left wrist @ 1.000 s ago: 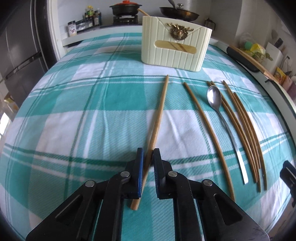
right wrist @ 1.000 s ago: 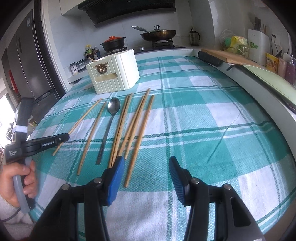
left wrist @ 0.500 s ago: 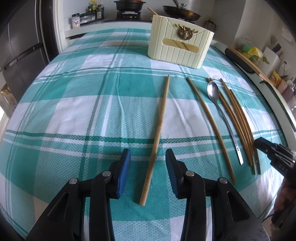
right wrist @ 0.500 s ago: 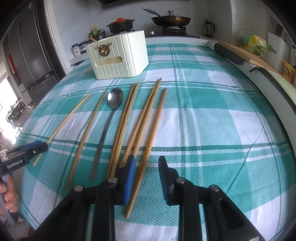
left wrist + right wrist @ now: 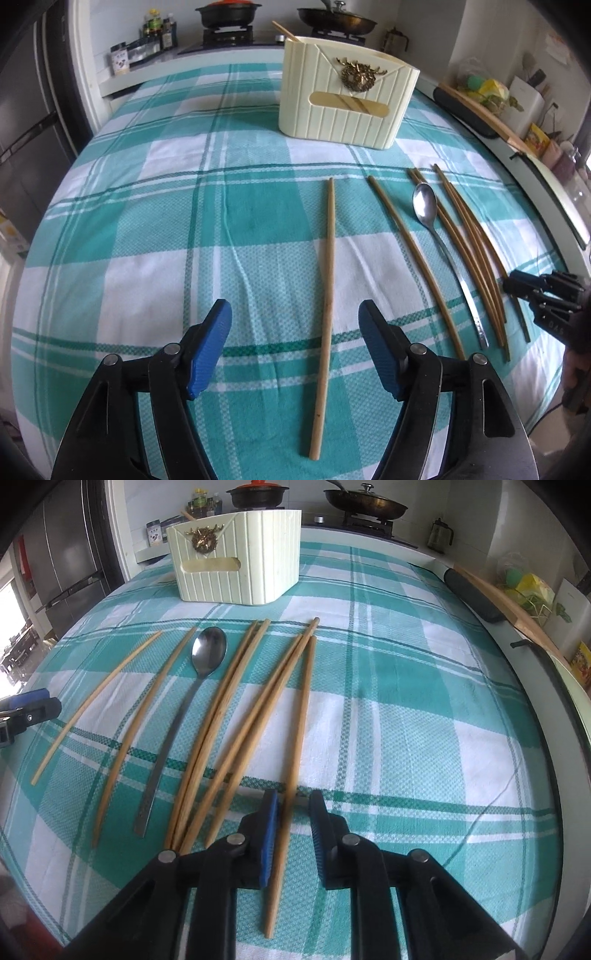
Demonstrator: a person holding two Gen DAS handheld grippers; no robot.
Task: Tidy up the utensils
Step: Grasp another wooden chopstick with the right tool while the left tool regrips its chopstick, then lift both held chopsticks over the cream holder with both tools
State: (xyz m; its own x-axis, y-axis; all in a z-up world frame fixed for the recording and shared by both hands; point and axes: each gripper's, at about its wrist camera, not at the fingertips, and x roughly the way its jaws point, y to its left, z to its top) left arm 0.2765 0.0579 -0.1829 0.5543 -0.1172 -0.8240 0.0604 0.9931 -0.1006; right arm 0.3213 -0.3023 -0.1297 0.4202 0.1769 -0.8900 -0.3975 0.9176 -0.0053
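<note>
1. Wooden chopsticks and one metal spoon (image 5: 208,651) lie side by side on a desk covered with a teal-and-white checked cloth (image 5: 147,229), all with their long axes running from the lower frame edge up toward a cream holder.
2. In the left wrist view, a single chopstick (image 5: 327,266) lies flat, nearly vertical in the frame, its far end pointing at the holder (image 5: 345,92).
3. The left gripper (image 5: 295,347) hangs over the near part of that chopstick. Its blue-padded jaws are spreading apart, and the stick lies between them, touched by neither.
4. In the right wrist view, the right gripper (image 5: 293,830) is at the lower centre. Its jaws are narrowly apart, set on either side of the rightmost chopstick (image 5: 295,738); whether the pads actually press it I cannot tell.
5. That chopstick's near end sticks out below the jaws toward the lower edge, and its far end points up toward the holder.
6. The spoon lies left of centre, bowl toward the holder, handle toward the lower edge.
7. The ribbed cream holder, with a gold emblem, stands upright at the top. One chopstick end (image 5: 284,31) pokes out of its upper left, and pale sticks show through the slot in its front.
</note>
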